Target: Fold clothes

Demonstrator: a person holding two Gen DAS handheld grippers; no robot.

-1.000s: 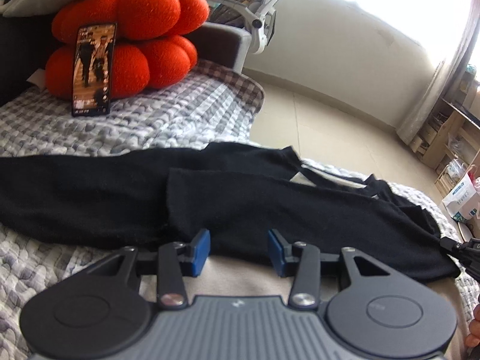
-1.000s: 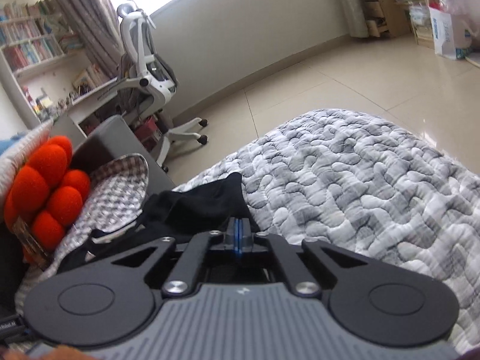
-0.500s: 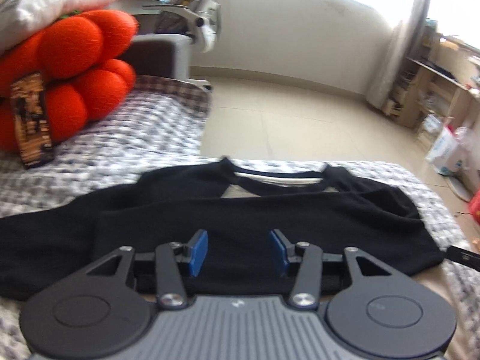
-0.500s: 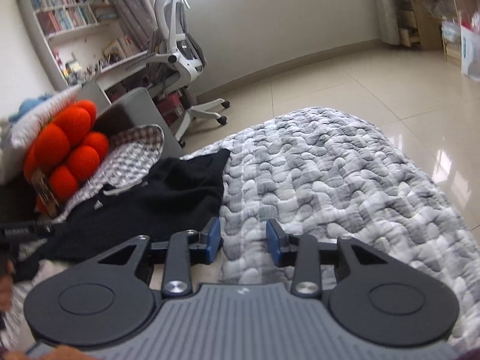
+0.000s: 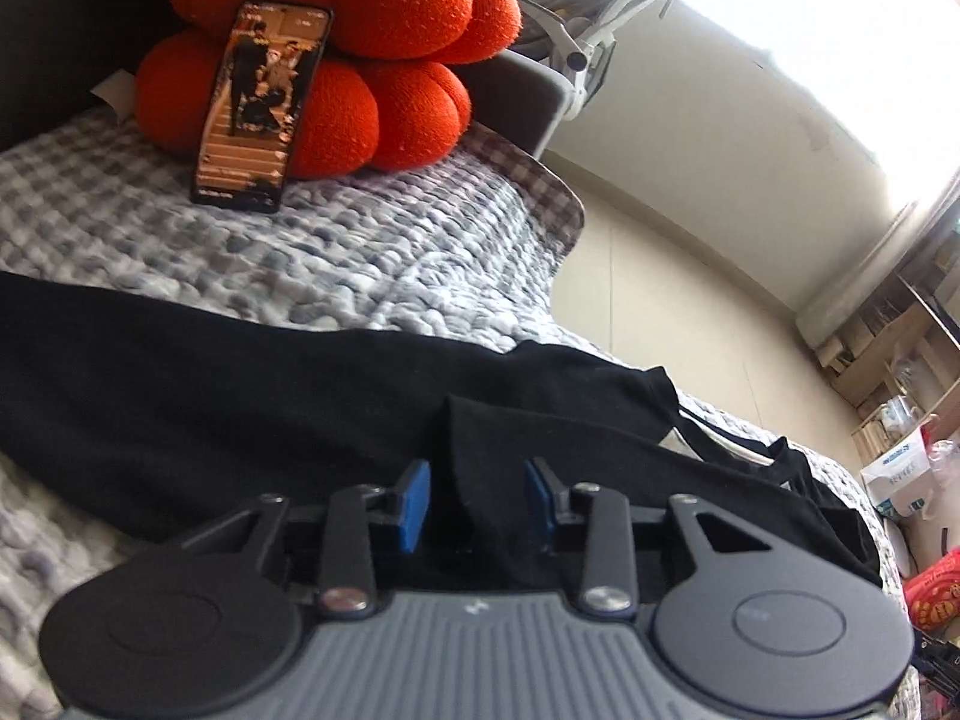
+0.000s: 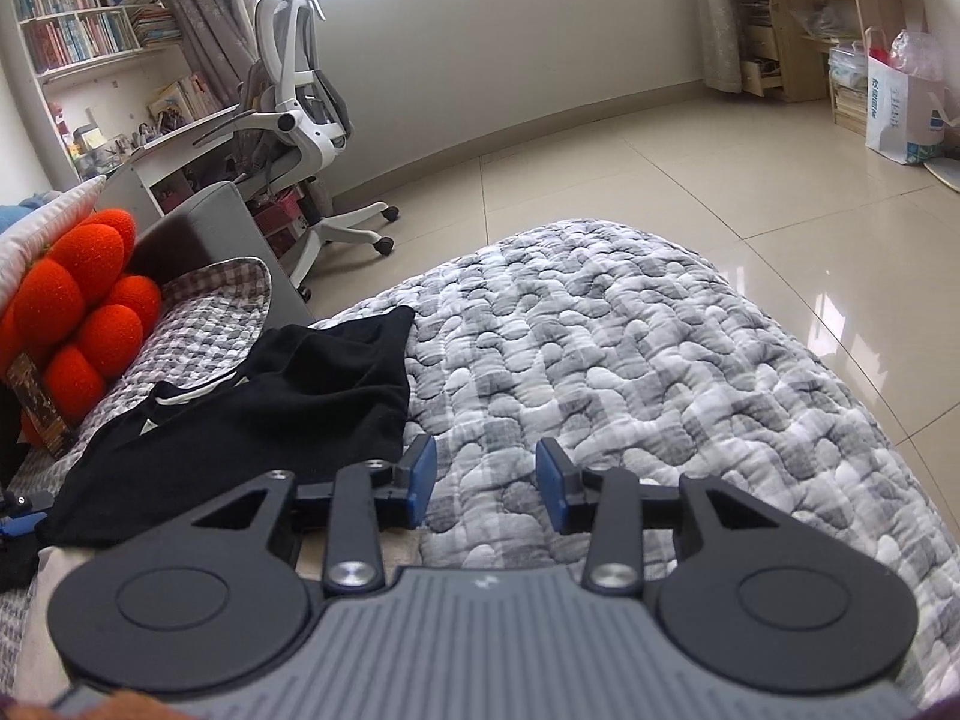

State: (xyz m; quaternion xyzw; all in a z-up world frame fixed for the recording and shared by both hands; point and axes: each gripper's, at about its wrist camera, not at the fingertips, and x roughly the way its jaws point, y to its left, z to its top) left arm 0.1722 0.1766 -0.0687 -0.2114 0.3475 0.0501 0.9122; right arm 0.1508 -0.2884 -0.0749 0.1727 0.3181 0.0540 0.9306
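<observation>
Left wrist view. Left tool (image 5: 474, 504): blue pads spread apart, gripping nothing. A raised edge of the black garment (image 5: 252, 408) stands between the pads without being pinched, a placement that suits taking hold of that edge for a fold. The garment lies stretched across the quilted bed cover (image 5: 360, 252), one long part running away to the left of the tool and a doubled-over layer to its right; blur makes it hard to say whether the edge touches either pad. Beyond the garment, an orange cushion (image 5: 372, 30) with a phone (image 5: 258, 102) leaning upright against it, screen lit, probably propped there for viewing.

Right wrist view. Right tool (image 6: 485, 483): pads likewise parted, empty, hovering over bare quilt just right of the garment's near corner. The garment (image 6: 270, 420) shows a pale neckband and one panel laid over the body, so it appears partly folded, and lies left of this tool. Office chair (image 6: 306, 114) and bookshelf (image 6: 78, 18) stand well beyond the bed, on the far side from the tool
</observation>
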